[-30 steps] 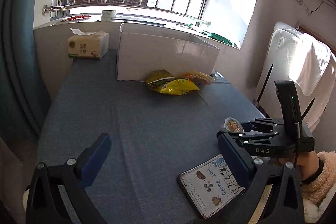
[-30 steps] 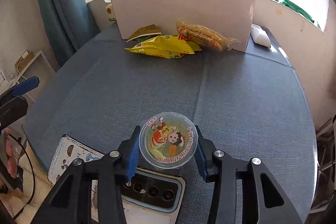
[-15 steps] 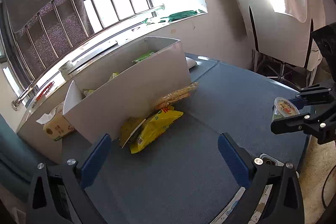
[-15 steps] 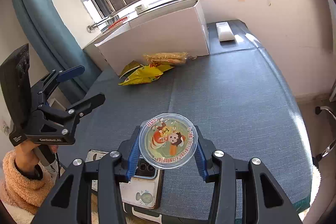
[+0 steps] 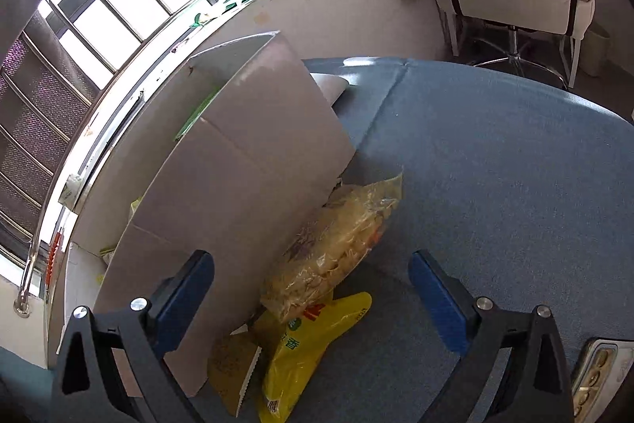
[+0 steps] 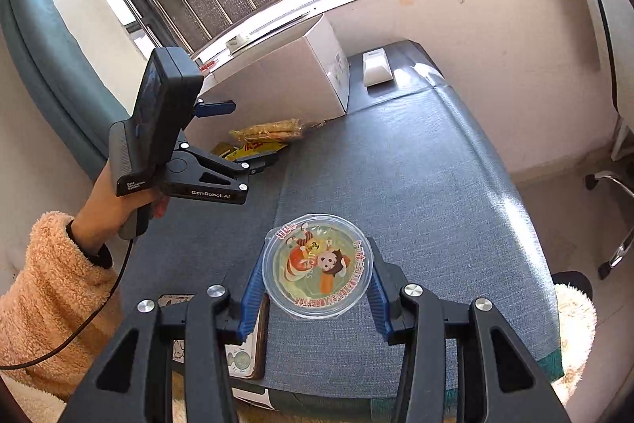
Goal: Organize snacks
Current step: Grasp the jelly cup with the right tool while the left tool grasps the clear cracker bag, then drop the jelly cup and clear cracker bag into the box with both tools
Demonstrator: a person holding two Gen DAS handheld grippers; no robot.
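Clamping a sealed jelly cup (image 6: 318,265) between its blue pads, the right gripper (image 6: 317,288) sits at the bottom centre of the right wrist view, jaws narrowed onto the cup's sides, the cartoon-printed lid facing up. The cup hangs above the blue-grey counter (image 6: 416,185), over its near part, where the cloth edge drops away at the lower right. A broad bare stretch of cloth runs from the cup toward the white cardboard box (image 6: 285,82) at upper centre; a small white block (image 6: 376,68) lies just right of the box.

At left in that view a hand (image 6: 111,209) carries the left gripper (image 6: 241,137), angled toward the snack bags; its lower tip is hidden behind its own frame. From the left wrist view the left gripper's (image 5: 313,300) jaws stand wide apart with nothing between them. A clear bag of pale snacks (image 5: 337,248) leans against the box (image 5: 245,177) wall, overlapping a yellow packet (image 5: 309,351); an olive packet (image 5: 230,371) lies at the box's near corner, partly covered. The box interior is mostly hidden; only green and yellow slivers show over the rim. A phone (image 6: 245,339) lies under the right gripper's left finger, largely covered.
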